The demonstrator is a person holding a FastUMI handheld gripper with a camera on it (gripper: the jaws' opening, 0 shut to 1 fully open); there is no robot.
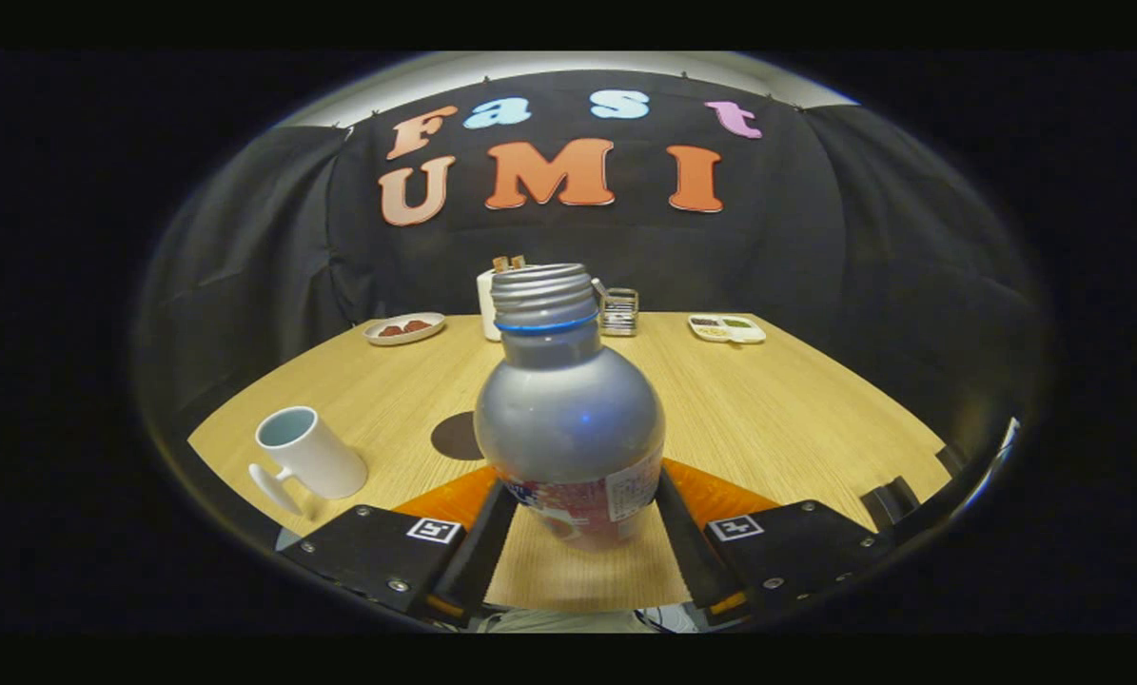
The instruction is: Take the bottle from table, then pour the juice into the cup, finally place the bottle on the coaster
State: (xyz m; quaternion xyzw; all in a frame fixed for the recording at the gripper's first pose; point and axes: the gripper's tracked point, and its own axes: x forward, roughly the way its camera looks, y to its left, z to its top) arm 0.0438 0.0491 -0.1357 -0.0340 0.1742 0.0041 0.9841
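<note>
Wooden table (796, 409) behind, tongs (578, 518) clamp the upright bottle (568, 419).

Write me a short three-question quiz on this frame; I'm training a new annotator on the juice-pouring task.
1. True or false: the gripper has both fingers pressed on the bottle.
2. Which side of the bottle is the mug on? A) left B) right C) behind it
3. Fill in: the bottle's threaded neck has no ____ on it.

Key:
1. True; the fingers clamp its lower body.
2. A; the mug stands on the table, tilted in the fisheye view, handle toward the camera.
3. Cap. The dark round coaster lies just behind the bottle.
</note>
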